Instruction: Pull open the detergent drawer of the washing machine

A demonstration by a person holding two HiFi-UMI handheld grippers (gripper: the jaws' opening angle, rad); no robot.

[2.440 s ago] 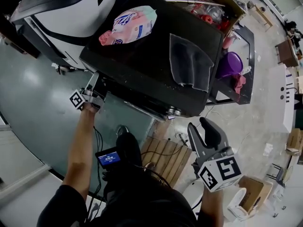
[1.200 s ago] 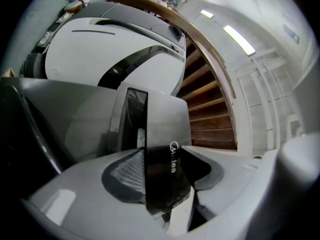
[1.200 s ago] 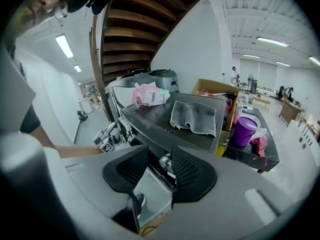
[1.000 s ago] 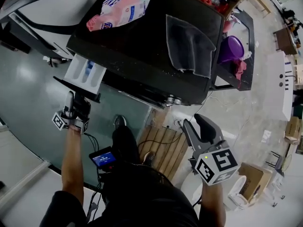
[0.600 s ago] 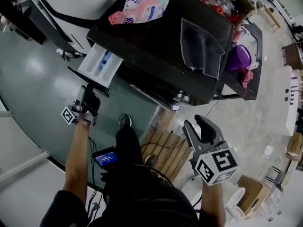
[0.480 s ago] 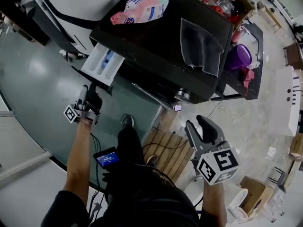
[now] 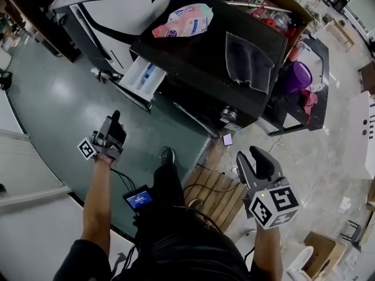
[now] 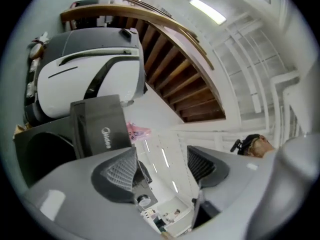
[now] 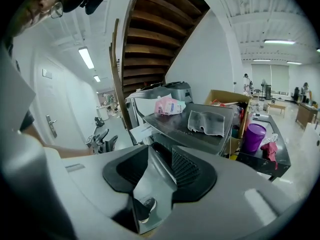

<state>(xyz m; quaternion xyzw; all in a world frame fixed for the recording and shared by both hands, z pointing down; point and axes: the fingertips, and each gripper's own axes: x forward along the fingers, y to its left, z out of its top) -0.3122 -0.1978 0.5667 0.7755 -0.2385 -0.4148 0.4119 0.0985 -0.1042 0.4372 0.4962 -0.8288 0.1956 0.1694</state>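
Note:
The black washing machine (image 7: pixel 199 57) stands ahead of me with its detergent drawer (image 7: pixel 142 78) pulled out at its left front corner, showing a white tray with blue inside. My left gripper (image 7: pixel 113 120) hovers in front of and below the drawer, apart from it, jaws open and empty. In the left gripper view the drawer's dark front panel (image 8: pixel 97 126) shows up and to the left of the spread left gripper (image 8: pixel 162 161). My right gripper (image 7: pixel 249 154) is held low at the right, far from the machine. Its jaws stand a little apart on nothing (image 9: pixel 161 156).
A pink bag (image 7: pixel 184 21) and a grey cloth (image 7: pixel 249 60) lie on the machine's top. A white appliance (image 7: pixel 123 10) stands to its left, a purple tub (image 7: pixel 293 78) and a cardboard box (image 7: pixel 275 7) to its right. A wooden pallet (image 7: pixel 214 192) lies by my feet.
My left gripper pulled the drawer out, then opened, let go of its front and drew back towards me. The right gripper stayed low at the right with its jaws unchanged.

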